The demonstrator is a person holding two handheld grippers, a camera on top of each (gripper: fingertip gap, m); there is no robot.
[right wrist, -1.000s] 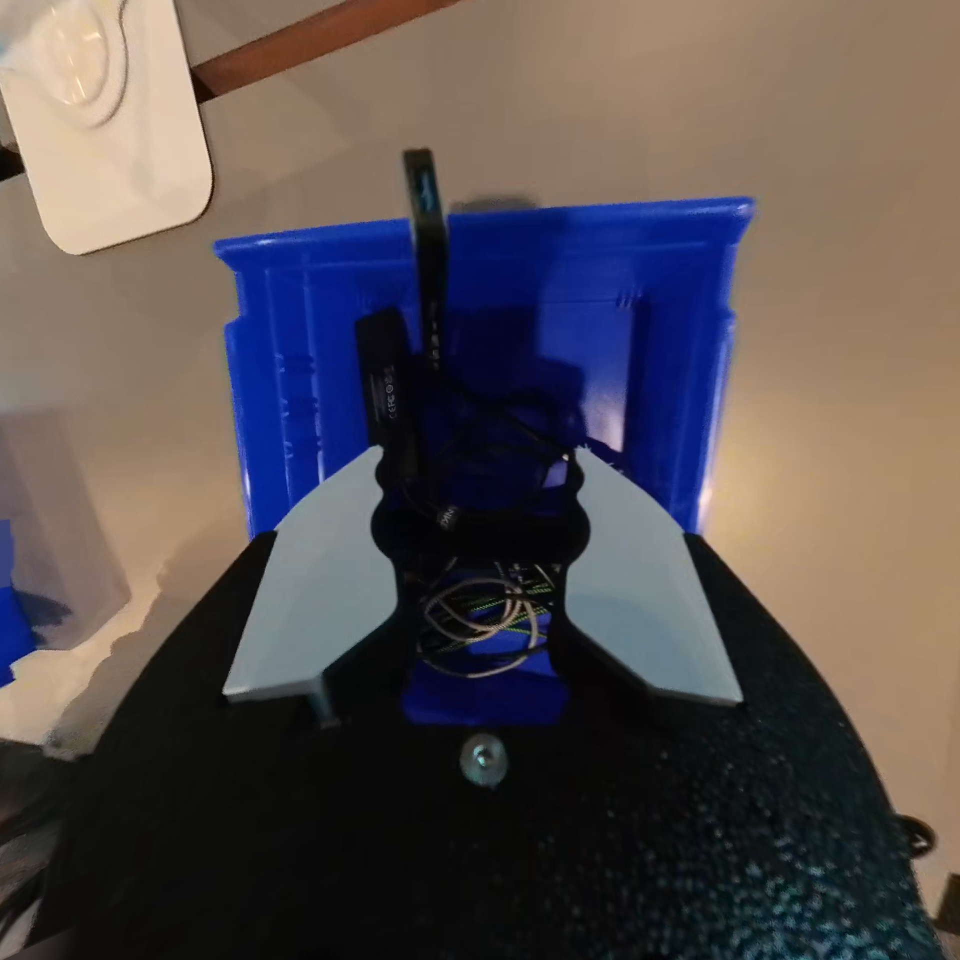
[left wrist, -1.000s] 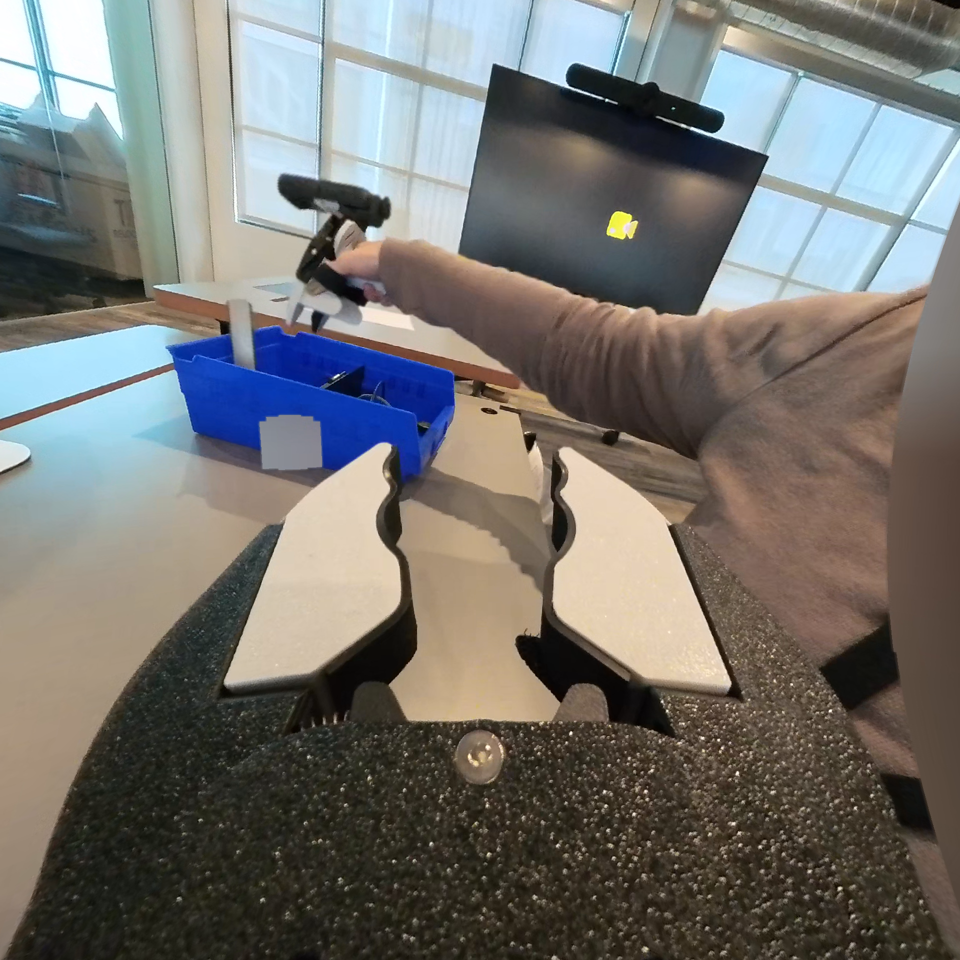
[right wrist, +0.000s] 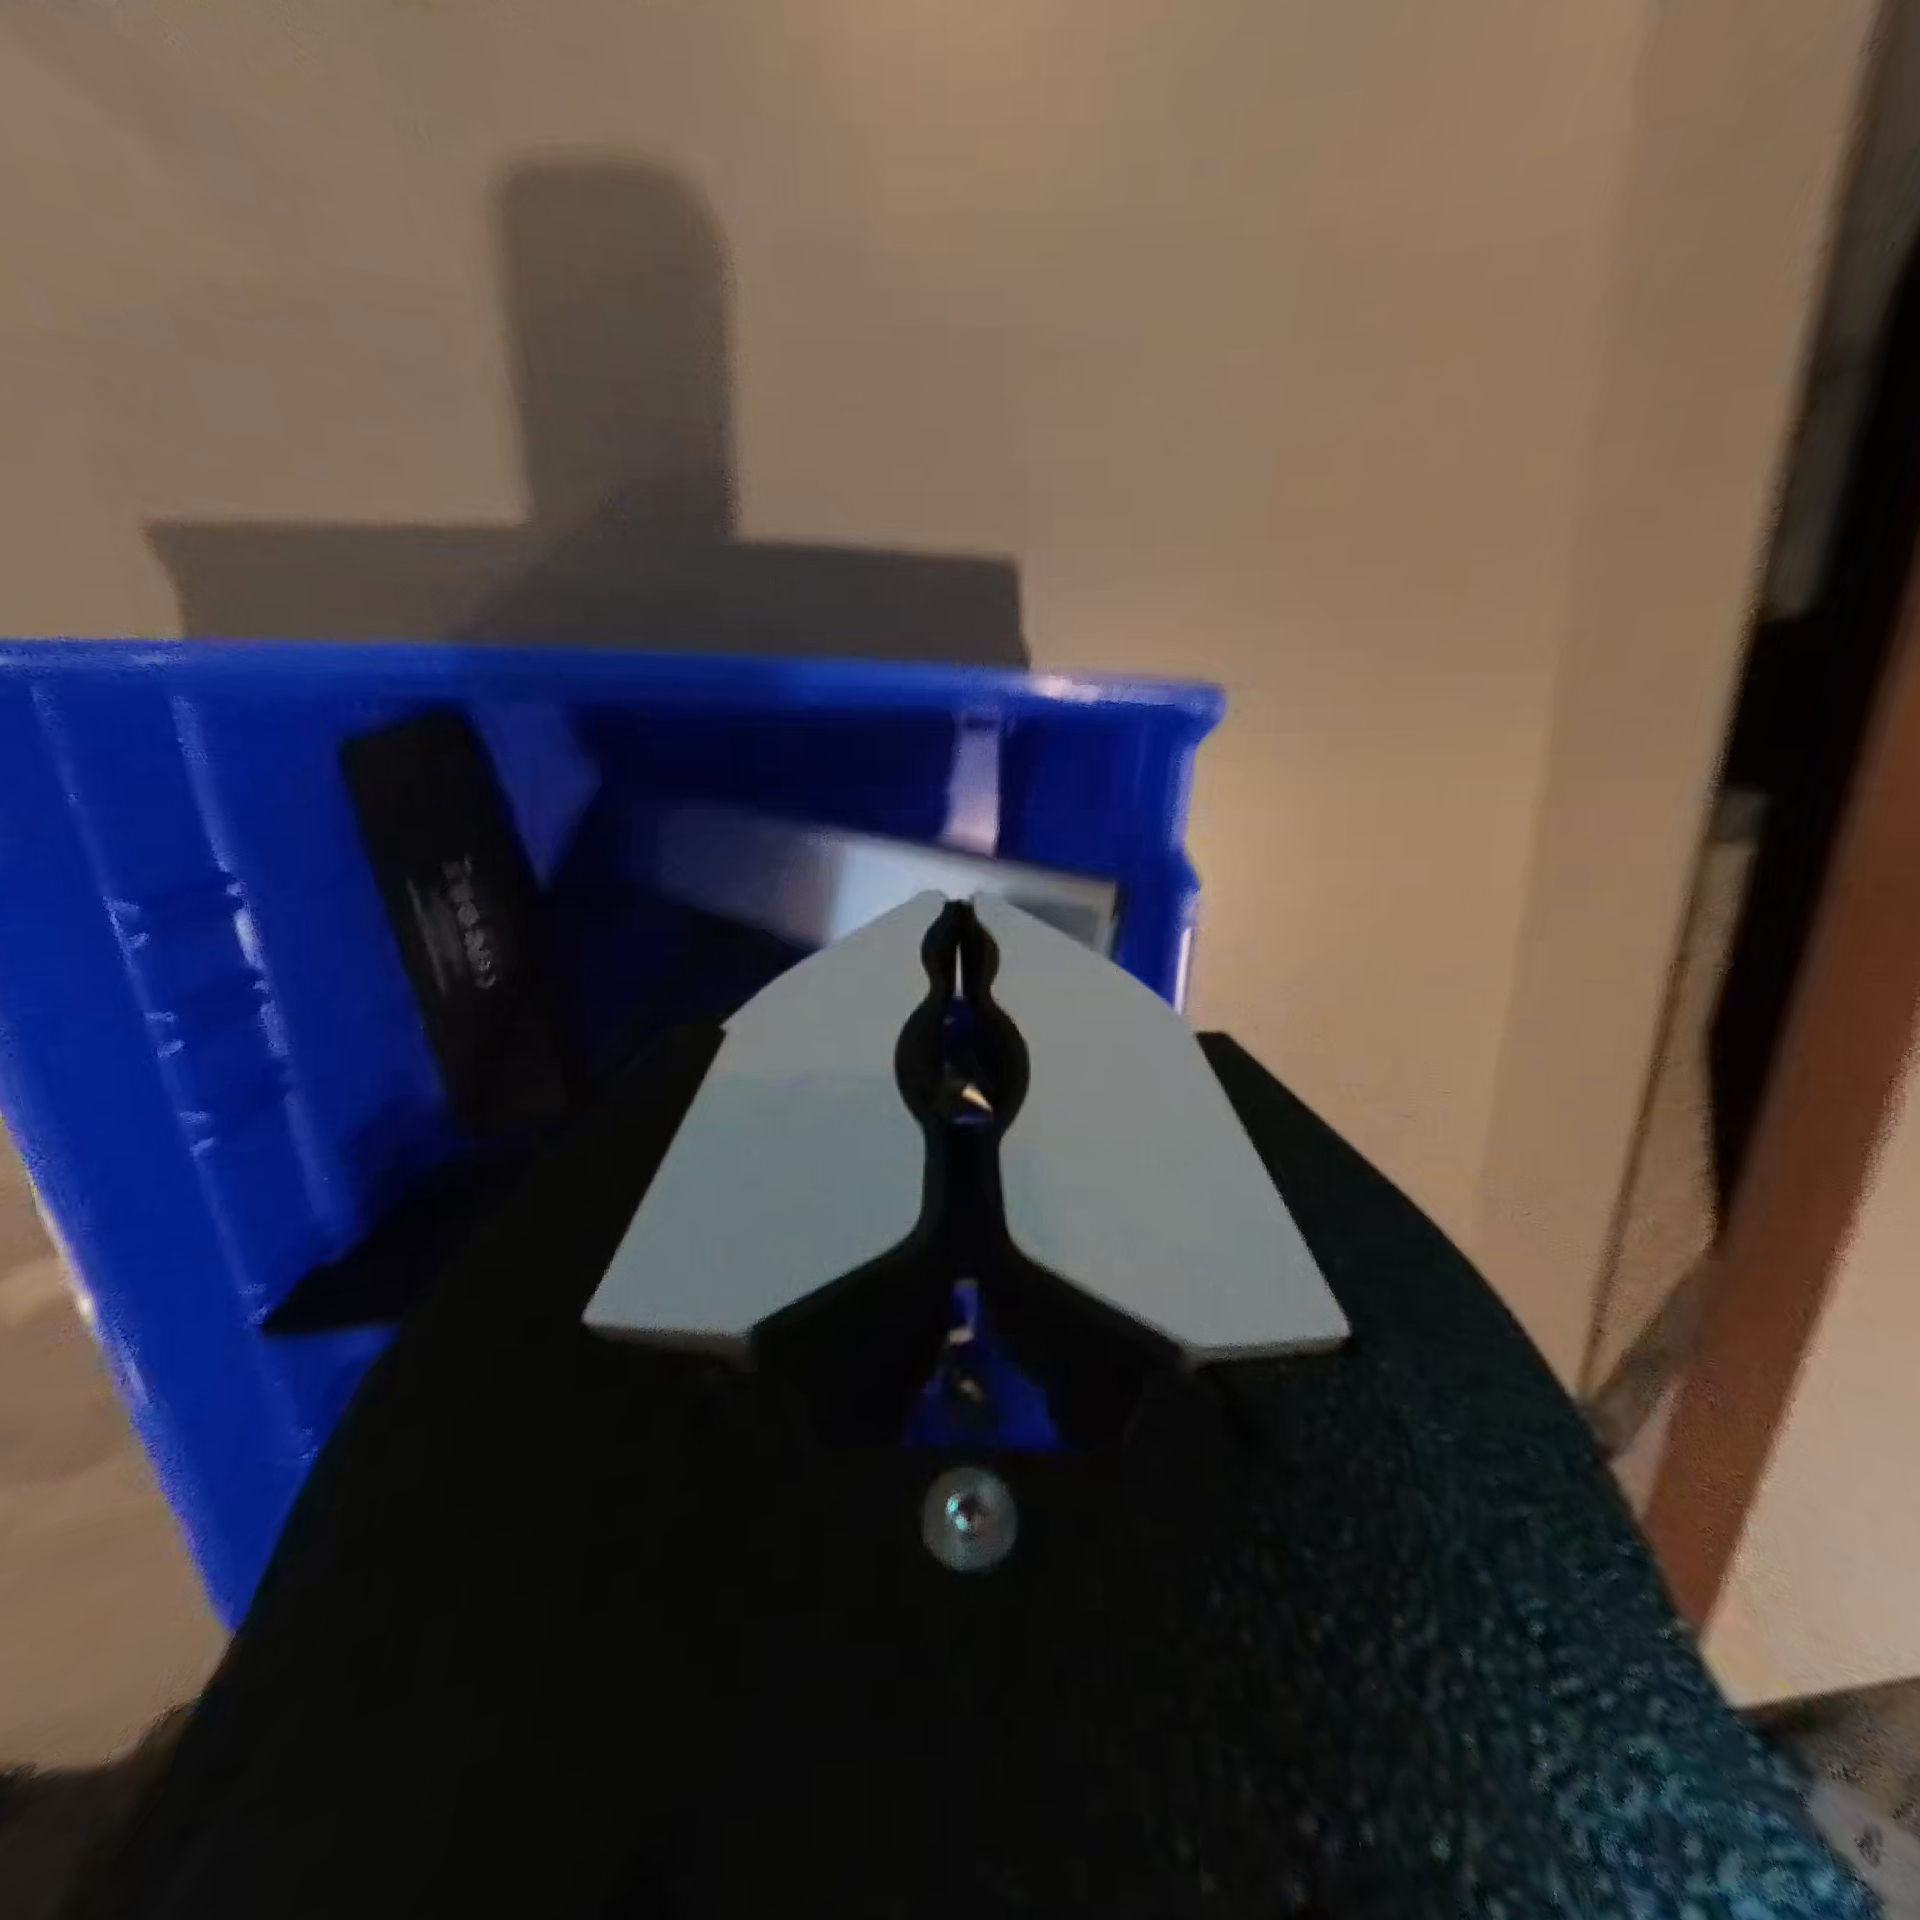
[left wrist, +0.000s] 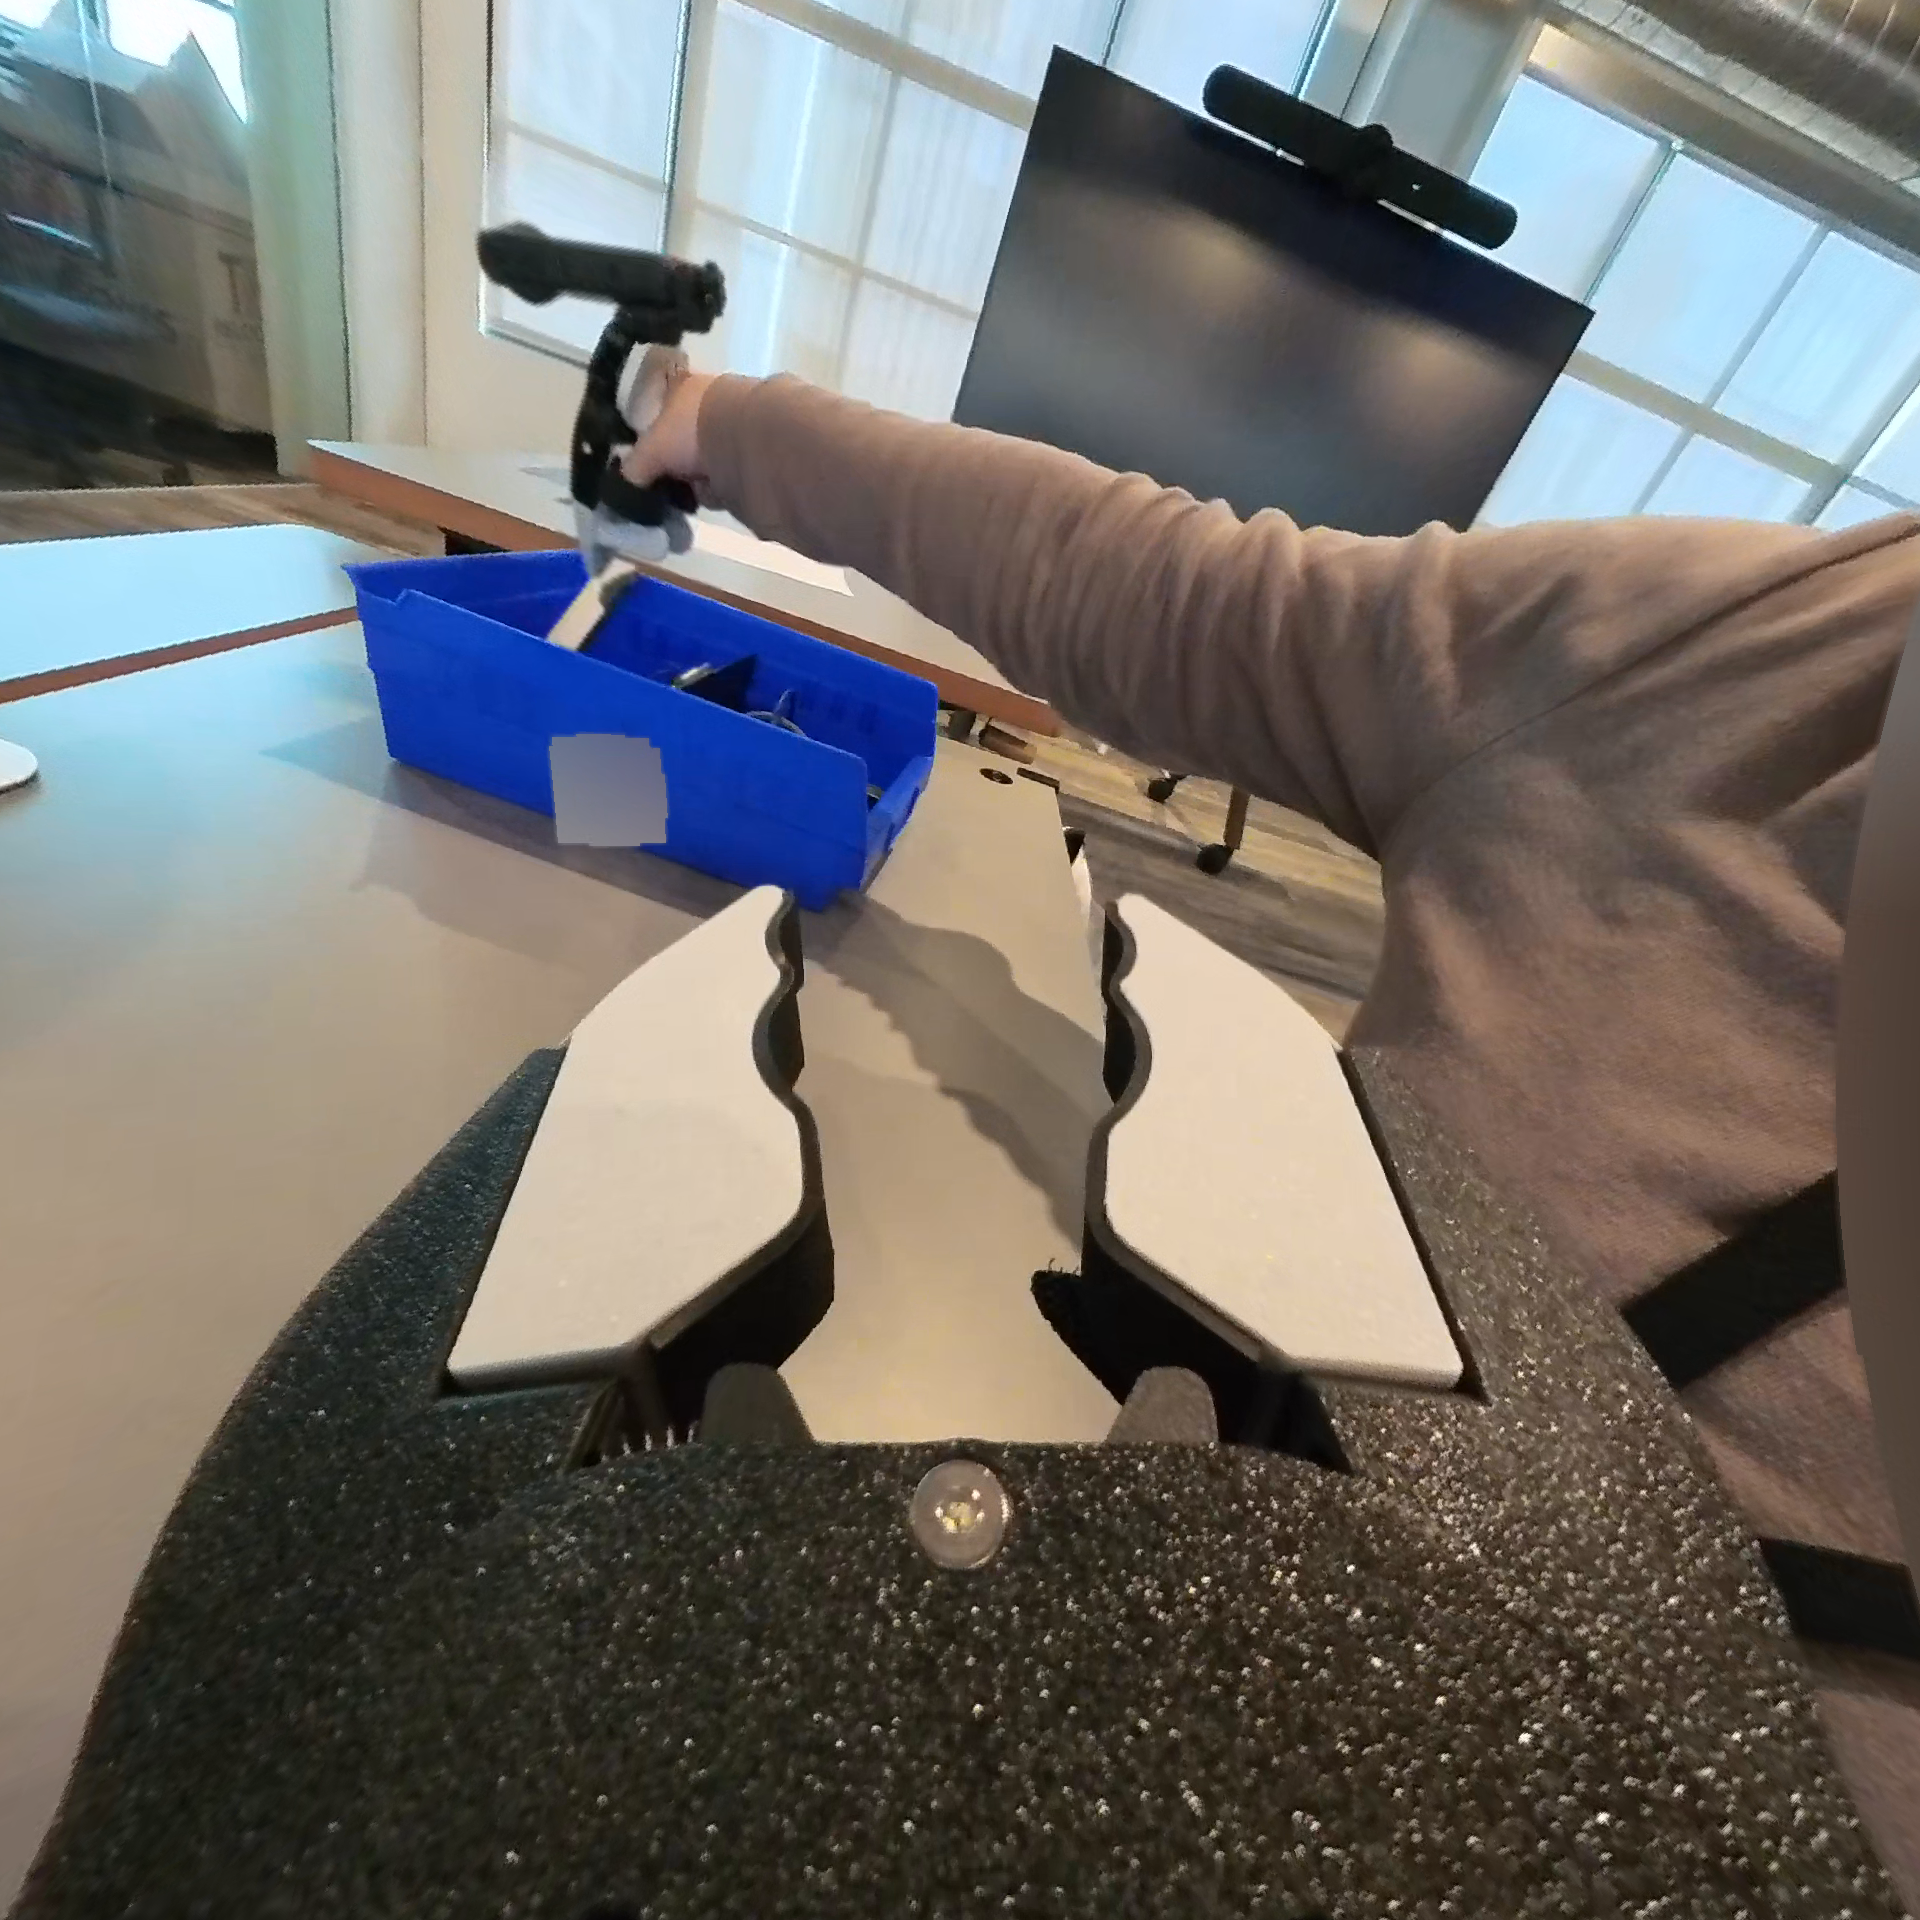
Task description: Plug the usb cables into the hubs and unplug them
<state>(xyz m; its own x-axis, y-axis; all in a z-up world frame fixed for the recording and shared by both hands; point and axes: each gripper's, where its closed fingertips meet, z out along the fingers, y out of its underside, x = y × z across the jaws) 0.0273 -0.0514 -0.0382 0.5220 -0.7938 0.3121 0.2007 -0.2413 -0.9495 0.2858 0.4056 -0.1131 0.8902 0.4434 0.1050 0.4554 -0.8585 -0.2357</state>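
A blue bin [left wrist: 623, 748] stands on the grey table [left wrist: 208, 987]. It holds a silver hub [left wrist: 584, 621], a black divider and coiled cables [left wrist: 774, 717]. My left gripper [left wrist: 951, 925] is open and empty, low over the table, short of the bin's near corner. My right gripper [left wrist: 608, 566], held in a person's hand, reaches into the bin's far end. In the right wrist view my right gripper [right wrist: 961, 909] is shut, its tips at the near edge of the tilted silver hub [right wrist: 873, 878]. Nothing shows between the jaws. A black hub [right wrist: 457, 914] leans on the bin's left wall [right wrist: 156, 987].
The person's sleeved arm [left wrist: 1247, 644] crosses above the table from the right. A dark monitor [left wrist: 1247, 332] with a camera bar stands behind, before windows. A second table [left wrist: 499, 488] lies beyond the bin. A white object [left wrist: 12, 771] sits at the left edge. The table's brown edge [right wrist: 1787, 1143] runs on the right. Across from one pair of fingers to the other is roughly 55 cm.
My right gripper has shut and moved down into the bin's far end. The silver hub that stood upright now leans over. My left gripper stays open in much the same place.
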